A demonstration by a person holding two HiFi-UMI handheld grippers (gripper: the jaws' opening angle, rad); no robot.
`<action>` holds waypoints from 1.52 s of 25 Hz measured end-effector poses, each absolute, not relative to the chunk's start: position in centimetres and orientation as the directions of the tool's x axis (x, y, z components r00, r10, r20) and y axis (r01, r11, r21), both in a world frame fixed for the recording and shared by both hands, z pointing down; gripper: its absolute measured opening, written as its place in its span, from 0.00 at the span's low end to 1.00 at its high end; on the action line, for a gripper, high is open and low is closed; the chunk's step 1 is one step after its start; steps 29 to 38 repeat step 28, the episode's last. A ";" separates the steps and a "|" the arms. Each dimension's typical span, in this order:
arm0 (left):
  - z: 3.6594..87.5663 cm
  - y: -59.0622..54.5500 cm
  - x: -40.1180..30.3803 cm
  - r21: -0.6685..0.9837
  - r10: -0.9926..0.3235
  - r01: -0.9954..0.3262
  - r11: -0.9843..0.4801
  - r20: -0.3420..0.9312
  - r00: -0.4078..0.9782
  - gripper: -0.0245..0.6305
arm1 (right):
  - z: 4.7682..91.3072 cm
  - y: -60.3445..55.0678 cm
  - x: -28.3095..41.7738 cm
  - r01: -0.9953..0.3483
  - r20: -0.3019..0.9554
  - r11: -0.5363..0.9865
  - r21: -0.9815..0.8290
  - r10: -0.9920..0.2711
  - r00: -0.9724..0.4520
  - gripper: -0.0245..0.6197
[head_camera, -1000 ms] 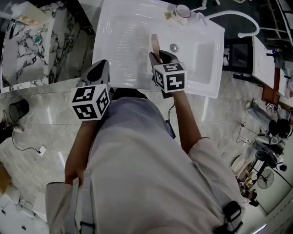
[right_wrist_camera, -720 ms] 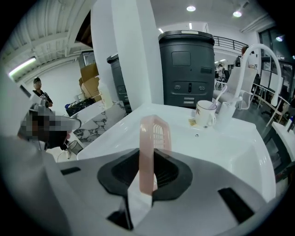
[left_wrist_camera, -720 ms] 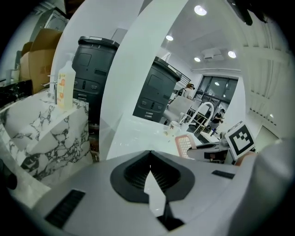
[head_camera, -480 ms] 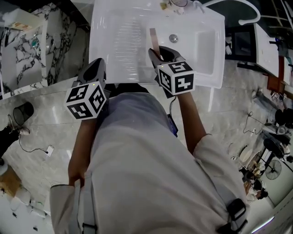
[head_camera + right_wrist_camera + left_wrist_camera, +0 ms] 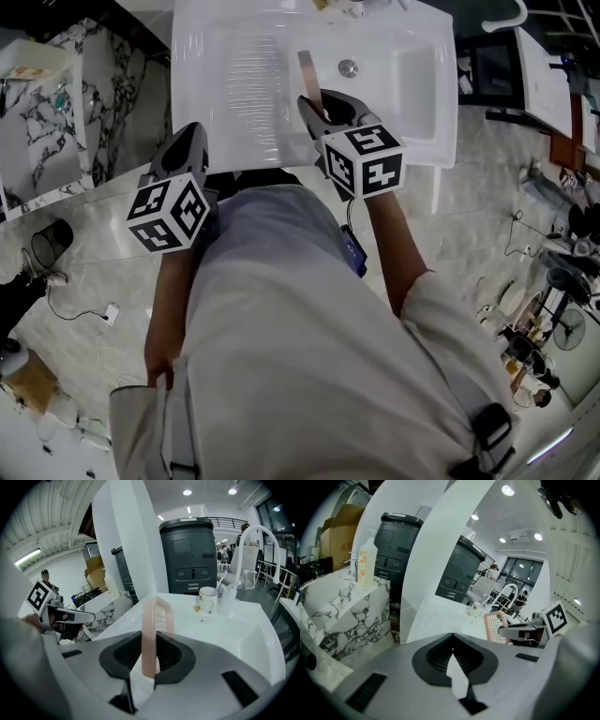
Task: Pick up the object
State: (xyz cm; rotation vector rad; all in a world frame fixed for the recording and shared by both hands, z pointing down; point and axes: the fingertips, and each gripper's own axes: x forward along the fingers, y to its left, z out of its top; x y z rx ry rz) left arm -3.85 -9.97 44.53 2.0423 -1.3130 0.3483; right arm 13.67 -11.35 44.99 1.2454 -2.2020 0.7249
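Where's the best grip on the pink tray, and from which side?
Grip the plain lower end, across its thin section, coming in edge-on, as the right gripper holds it now. The pink tray is a flat, thin slab standing upright. Its slotted upper end probably offers the pads less solid surface.

From above, you wear a pale grey short-sleeved shirt [image 5: 309, 375] with a black buckled strap [image 5: 489, 433] at one shoulder, and your left gripper [image 5: 192, 131] and right gripper [image 5: 314, 103], smooth grey shells with black ribbed pads [image 5: 433, 658], each bear a white cube with black square markers [image 5: 169, 211].
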 end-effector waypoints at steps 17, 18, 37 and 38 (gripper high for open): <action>44.6 -10.5 -4.5 0.394 -0.709 -0.889 -0.235 0.556 0.434 0.04 | 45.1 -12.0 12.9 -0.858 0.664 0.470 -0.205 -0.578 -0.475 0.17; 44.7 -10.5 -4.5 0.396 -0.708 -0.888 -0.234 0.557 0.435 0.04 | 45.2 -12.0 13.0 -0.858 0.665 0.472 -0.205 -0.576 -0.475 0.17; 45.3 -10.8 -3.9 0.409 -0.695 -0.884 -0.227 0.568 0.441 0.04 | 45.4 -12.2 13.0 -0.845 0.666 0.493 -0.206 -0.562 -0.491 0.17; 45.3 -10.8 -3.9 0.409 -0.695 -0.884 -0.227 0.568 0.441 0.04 | 45.4 -12.2 13.0 -0.845 0.666 0.493 -0.206 -0.562 -0.491 0.17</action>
